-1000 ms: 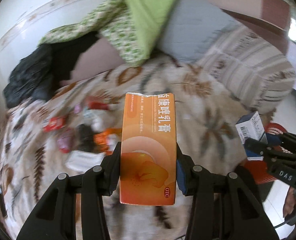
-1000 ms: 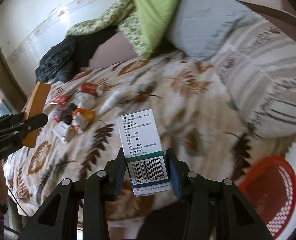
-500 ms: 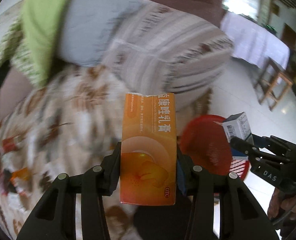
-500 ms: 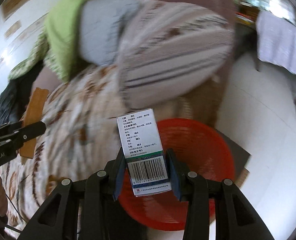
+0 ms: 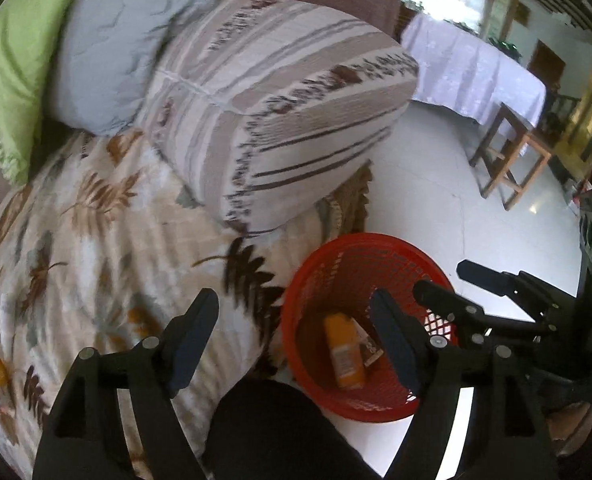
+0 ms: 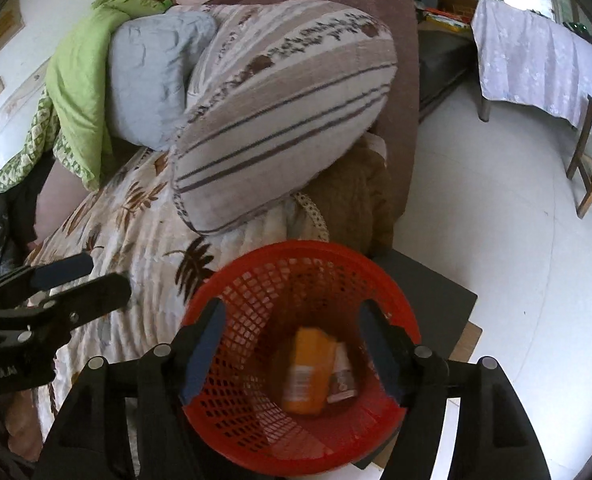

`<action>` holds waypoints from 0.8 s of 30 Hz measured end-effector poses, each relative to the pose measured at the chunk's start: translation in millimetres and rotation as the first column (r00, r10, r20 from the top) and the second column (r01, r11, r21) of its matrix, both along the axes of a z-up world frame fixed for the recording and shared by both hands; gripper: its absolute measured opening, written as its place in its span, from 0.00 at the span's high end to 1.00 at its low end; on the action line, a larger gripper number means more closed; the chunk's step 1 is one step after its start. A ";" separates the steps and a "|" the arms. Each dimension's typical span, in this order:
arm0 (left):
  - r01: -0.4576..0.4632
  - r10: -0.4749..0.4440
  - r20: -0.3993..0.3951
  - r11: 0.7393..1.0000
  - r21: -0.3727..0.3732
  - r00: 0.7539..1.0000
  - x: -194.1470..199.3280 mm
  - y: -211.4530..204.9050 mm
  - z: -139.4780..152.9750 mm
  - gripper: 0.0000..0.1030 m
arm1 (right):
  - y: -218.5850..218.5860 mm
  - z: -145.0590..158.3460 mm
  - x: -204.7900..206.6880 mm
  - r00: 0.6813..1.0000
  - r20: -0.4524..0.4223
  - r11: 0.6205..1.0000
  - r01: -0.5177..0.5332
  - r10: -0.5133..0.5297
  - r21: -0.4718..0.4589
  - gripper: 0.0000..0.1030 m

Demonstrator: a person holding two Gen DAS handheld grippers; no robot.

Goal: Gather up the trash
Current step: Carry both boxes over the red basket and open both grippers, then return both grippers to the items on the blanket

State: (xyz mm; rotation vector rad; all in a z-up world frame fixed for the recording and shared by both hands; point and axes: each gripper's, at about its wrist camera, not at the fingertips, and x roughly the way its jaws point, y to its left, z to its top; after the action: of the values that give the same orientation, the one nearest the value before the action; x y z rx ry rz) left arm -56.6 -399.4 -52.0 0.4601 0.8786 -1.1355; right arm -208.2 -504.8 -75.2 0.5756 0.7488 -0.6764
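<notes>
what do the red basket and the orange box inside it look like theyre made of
Red basket: looks like moulded plastic, with an even lattice of holes and slight gloss. Orange box: probably thin printed cardboard, flat faces and folded edges, though the view is blurred.

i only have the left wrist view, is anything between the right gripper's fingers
Observer: No. The right gripper has its jaws opening with nothing between them; its own camera looks through the gap straight down into the red basket.
Operator: ok and whats the basket standing on, looks like bare floor to me
Observer: Not bare floor. The right wrist view shows a dark flat board under the basket, sticking out on its right side.
</notes>
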 end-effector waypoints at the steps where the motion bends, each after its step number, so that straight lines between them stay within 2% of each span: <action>1: -0.018 0.018 0.005 1.000 0.000 1.000 3.7 4.2 0.9 0.25 | 3.8 1.7 2.6 1.000 0.001 1.000 -0.007 0.007 -0.008 0.30; 5: -0.137 0.137 0.076 0.991 0.003 0.988 18.7 40.7 9.0 0.25 | 17.3 7.1 21.5 0.998 0.013 0.998 -0.056 0.057 -0.023 0.30; 10: -0.319 0.313 0.146 0.948 0.017 0.938 46.0 104.7 10.5 0.25 | 50.7 11.3 65.3 0.983 0.001 0.982 -0.185 0.185 -0.032 0.30; 14: -0.445 0.434 0.191 0.895 0.018 0.881 68.0 160.7 9.1 0.25 | 87.6 10.8 103.1 0.953 -0.002 0.952 -0.304 0.305 -0.025 0.30; 17: -0.537 0.523 0.200 0.844 0.017 0.829 84.6 203.0 8.1 0.25 | 121.6 10.7 133.4 0.916 -0.007 0.916 -0.401 0.401 -0.025 0.30; 21: -0.648 0.630 0.211 0.762 0.016 0.747 104.0 256.6 2.5 0.25 | 170.6 6.1 178.7 0.845 -0.014 0.845 -0.535 0.535 -0.012 0.30; 24: -0.705 0.686 0.207 0.708 0.029 0.697 120.9 290.9 -7.2 0.24 | 208.2 -1.8 210.2 0.785 -0.030 0.785 -0.620 0.619 -0.009 0.30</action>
State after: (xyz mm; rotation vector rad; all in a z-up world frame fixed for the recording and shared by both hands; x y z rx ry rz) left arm 64.2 -108.5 -59.2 0.2631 0.8454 -0.3283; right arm 2.0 -296.6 -77.0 0.2680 0.8939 -0.0711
